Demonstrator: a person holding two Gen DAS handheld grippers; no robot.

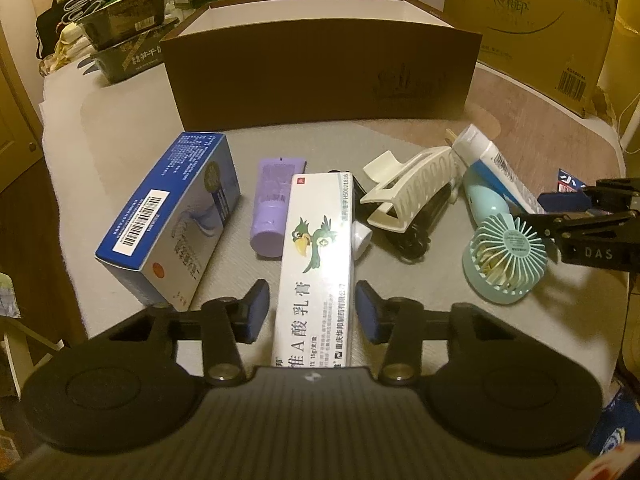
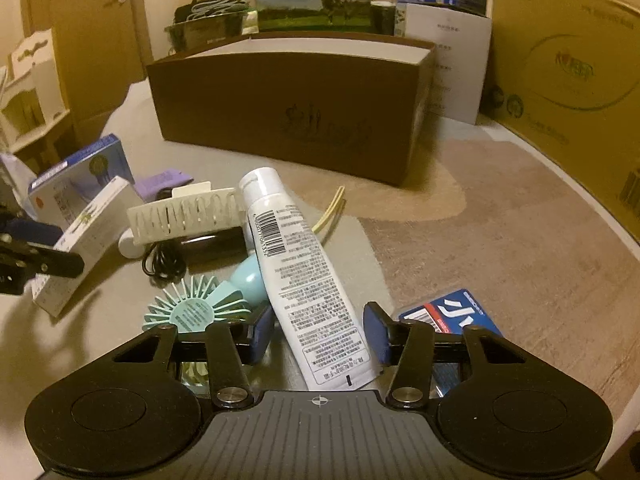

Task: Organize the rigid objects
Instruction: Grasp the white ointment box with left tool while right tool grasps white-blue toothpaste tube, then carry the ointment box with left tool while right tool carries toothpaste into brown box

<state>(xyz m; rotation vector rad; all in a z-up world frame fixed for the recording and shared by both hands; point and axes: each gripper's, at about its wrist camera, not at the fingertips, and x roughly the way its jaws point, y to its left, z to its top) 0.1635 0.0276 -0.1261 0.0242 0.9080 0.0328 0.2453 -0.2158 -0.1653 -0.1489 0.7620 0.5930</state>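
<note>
A white ointment box with a green parrot on it lies on the grey table mat, one end between the blue pads of my left gripper. The pads stand close to its sides with a thin gap on the left, so the gripper is open. In the right wrist view a white tube with small print leans across a teal hand fan. Its crimped end sits between the pads of my right gripper, which is open and nearly touching it. The open brown box stands behind the pile.
A blue carton, a purple tube, a white hair claw, a black cable and a blue packet lie around. Large cardboard cartons line the right side, and stacked trays sit at the back left.
</note>
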